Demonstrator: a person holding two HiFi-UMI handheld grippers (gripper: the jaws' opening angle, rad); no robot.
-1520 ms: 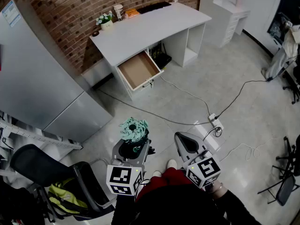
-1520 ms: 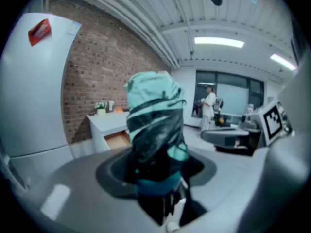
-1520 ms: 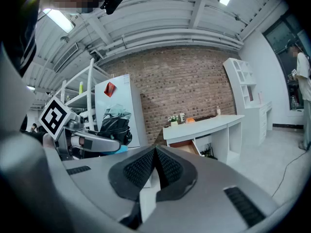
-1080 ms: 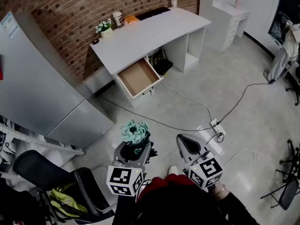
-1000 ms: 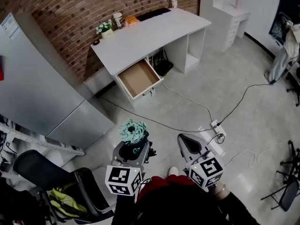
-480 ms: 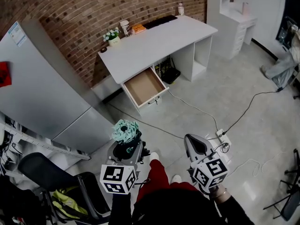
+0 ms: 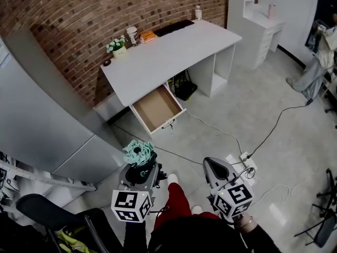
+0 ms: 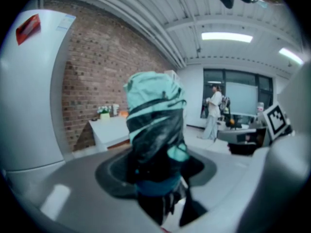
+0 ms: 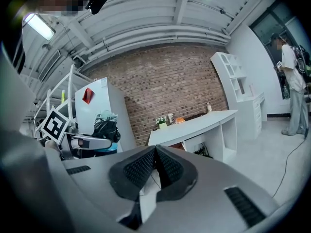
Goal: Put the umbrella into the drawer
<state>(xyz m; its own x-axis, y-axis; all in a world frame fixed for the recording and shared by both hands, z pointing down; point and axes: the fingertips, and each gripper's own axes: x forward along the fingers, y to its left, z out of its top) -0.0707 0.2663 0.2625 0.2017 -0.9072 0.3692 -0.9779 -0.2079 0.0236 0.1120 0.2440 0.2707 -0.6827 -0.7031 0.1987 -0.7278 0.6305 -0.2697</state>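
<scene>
A folded teal-and-black umbrella [image 7: 138, 153] [image 8: 155, 140] stands upright between the jaws of my left gripper [image 7: 139, 168] [image 8: 158, 174], which is shut on it. In the right gripper view the umbrella [image 9: 105, 123] shows at the left, held out ahead of the marker cube. My right gripper [image 7: 217, 167] [image 9: 156, 168] is shut with its pads together and nothing in them. The open wooden drawer [image 7: 157, 108] sticks out from under the white desk [image 7: 163, 54] ahead, well beyond both grippers.
A grey refrigerator [image 7: 42, 115] stands at the left by the brick wall. A cable [image 7: 210, 107] and a power strip [image 7: 246, 161] lie on the floor to the right. A plant pot [image 7: 118, 45] and small items sit on the desk. A person [image 8: 212, 110] stands far off.
Both grippers have moved forward across the floor toward the desk, the umbrella staying in the left one. The desk and drawer now sit closer and lower in the head view.
</scene>
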